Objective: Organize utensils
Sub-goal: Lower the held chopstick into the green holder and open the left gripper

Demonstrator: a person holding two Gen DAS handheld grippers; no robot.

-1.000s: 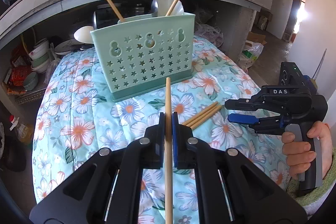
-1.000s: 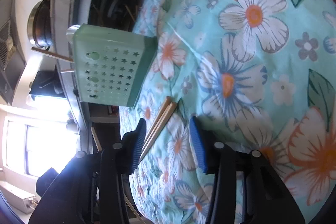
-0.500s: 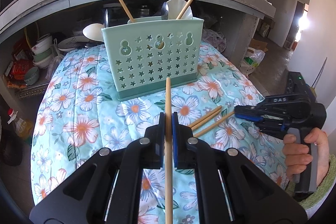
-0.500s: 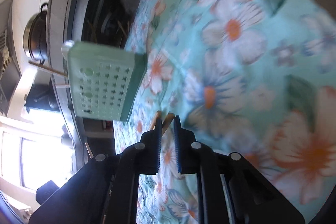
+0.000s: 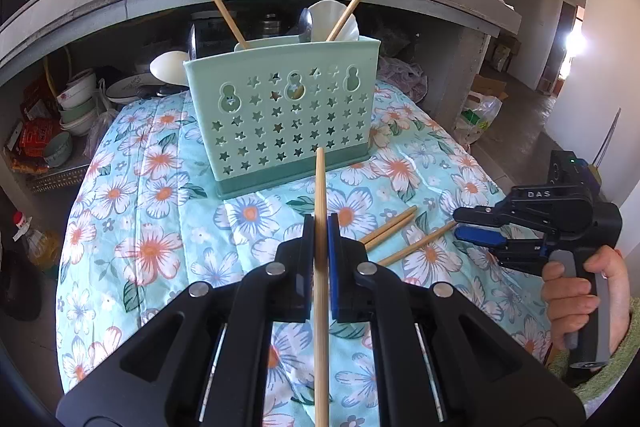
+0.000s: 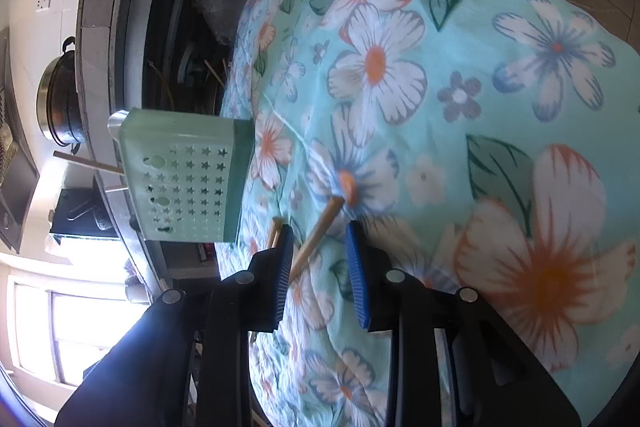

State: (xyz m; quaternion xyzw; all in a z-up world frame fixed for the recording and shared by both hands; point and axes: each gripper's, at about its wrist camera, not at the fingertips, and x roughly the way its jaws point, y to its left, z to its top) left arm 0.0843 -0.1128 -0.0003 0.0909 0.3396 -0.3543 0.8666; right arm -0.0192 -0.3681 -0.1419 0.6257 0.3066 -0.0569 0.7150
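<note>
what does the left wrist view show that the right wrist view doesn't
Only the left wrist view shows the left gripper shut on a long wooden chopstick, a white spoon in the holder, and the person's hand on the right gripper.

Only the right wrist view shows the right gripper's jaws apart, just reopened, around one loose wooden chopstick without pinching it.

Both show the mint green star-perforated plastic utensil holder and the turquoise floral cloth.

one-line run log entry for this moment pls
left gripper: shut on chopstick | right gripper: just opening, loose chopstick between jaws | utensil basket: upright
</note>
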